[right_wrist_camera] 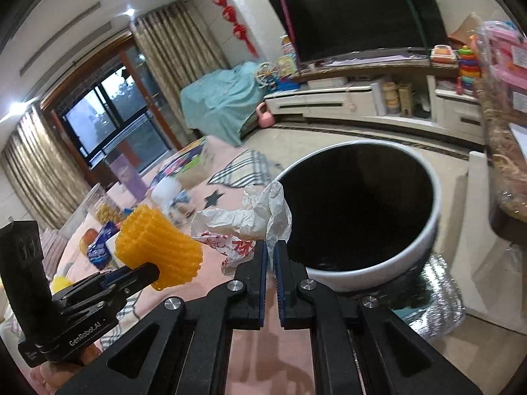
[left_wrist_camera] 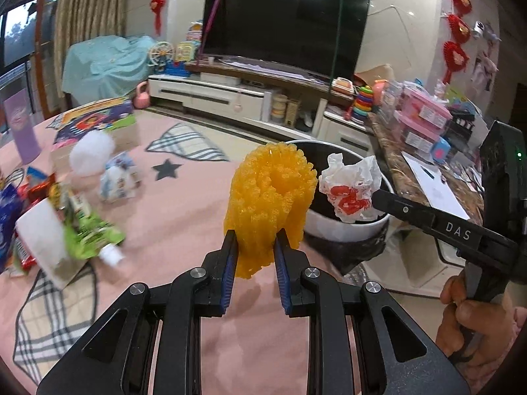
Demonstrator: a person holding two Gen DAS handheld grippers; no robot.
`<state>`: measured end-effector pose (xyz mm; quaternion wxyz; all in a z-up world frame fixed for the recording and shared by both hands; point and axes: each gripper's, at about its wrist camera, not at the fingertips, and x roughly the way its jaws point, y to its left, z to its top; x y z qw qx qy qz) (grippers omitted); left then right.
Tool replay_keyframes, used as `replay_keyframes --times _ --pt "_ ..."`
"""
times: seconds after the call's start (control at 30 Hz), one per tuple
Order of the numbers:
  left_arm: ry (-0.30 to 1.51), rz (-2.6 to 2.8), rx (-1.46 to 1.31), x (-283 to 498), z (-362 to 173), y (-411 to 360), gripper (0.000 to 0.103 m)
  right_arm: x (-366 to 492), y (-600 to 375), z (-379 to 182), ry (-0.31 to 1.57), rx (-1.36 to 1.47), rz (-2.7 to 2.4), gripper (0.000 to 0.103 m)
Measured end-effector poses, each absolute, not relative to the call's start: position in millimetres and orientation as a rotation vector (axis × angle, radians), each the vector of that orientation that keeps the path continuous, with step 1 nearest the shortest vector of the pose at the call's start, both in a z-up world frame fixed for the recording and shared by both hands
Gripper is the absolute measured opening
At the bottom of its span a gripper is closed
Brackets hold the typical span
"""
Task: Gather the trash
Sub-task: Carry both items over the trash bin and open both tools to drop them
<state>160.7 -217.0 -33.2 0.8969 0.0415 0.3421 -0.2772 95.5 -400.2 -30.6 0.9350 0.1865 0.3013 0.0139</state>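
An orange foam fruit net [left_wrist_camera: 270, 194] is pinched at its lower end by my left gripper [left_wrist_camera: 255, 235], held above the pink mat just left of the bin. My right gripper [right_wrist_camera: 270, 245] is shut on a crumpled white wrapper with red print [right_wrist_camera: 240, 220], which hangs at the near-left rim of the bin. The bin [right_wrist_camera: 425, 237] is round and white with a black liner, and its mouth is dark. In the left wrist view, the right gripper [left_wrist_camera: 375, 197] holds the wrapper [left_wrist_camera: 349, 187] over the bin [left_wrist_camera: 349, 230]. The right wrist view shows the left gripper [right_wrist_camera: 145, 270] with the net [right_wrist_camera: 158, 247].
More litter lies on the pink mat [left_wrist_camera: 184, 217] at the left: a green pouch [left_wrist_camera: 89, 233], a white fluffy ball [left_wrist_camera: 92, 154], a small packet [left_wrist_camera: 120, 177] and a cardboard box [left_wrist_camera: 108, 121]. A cluttered table [left_wrist_camera: 425, 164] stands right of the bin. A hand [left_wrist_camera: 474, 322] grips the right tool.
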Motion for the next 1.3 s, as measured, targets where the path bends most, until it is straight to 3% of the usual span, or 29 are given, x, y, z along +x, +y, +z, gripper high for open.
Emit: replay_keyframes --times 1.1,1.3 --pt "0.749 -0.669 0.167 201.0 -35.6 -308.8 0.021 114.3 -473.5 -40.6 0.65 0.412 -0.091 0.005" --pt "0.76 -0.661 0.17 204.0 -39.7 -312.6 0.026 118.4 -474.4 -41.3 0.658 0.415 -0.094 0.005"
